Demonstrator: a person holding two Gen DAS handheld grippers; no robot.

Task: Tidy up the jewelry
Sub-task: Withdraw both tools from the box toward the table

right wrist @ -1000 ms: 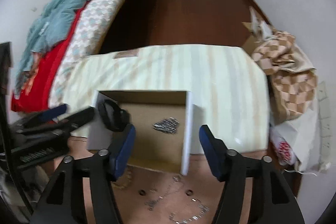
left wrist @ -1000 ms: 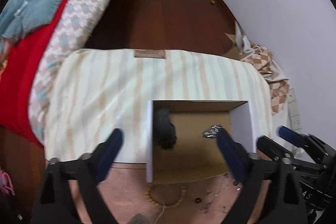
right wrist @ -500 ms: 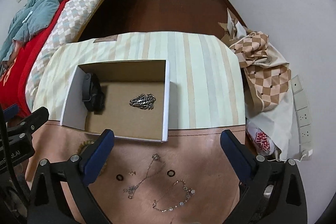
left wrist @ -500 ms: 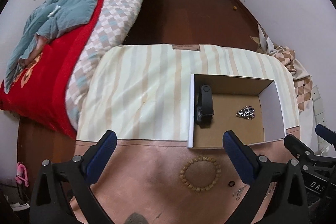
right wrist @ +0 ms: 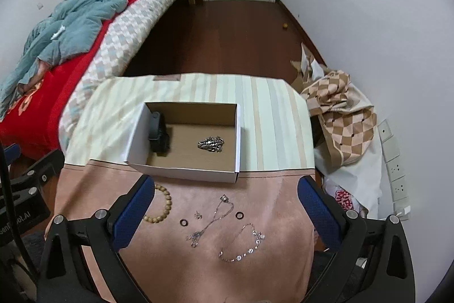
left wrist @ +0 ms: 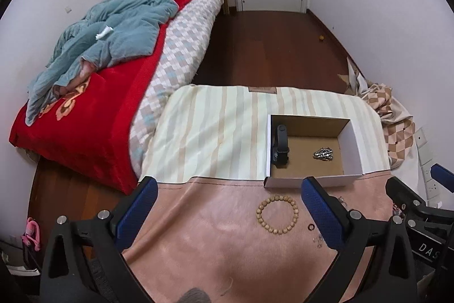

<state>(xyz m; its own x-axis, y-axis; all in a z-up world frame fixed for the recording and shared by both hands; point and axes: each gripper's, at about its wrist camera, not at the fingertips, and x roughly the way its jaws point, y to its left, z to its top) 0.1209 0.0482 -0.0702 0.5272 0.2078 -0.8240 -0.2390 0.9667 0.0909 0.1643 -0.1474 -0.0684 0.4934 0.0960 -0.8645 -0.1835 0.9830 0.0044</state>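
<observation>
An open white cardboard box stands on the table. It holds a black wristband and a bunched silver chain. On the pink cloth in front lie a wooden bead bracelet, two small dark rings, a thin silver necklace, a silver link bracelet and a tiny earring. My left gripper and right gripper are both open, empty, held above the cloth.
The table has a striped cloth at the back and a pink cloth in front. A bed with red and blue bedding lies left. A checked fabric pile and wall sockets are right.
Both grippers have drawn back and up from the box. The view has widened, and the jewelry on the pink cloth has come into sight. Both stayed open.
</observation>
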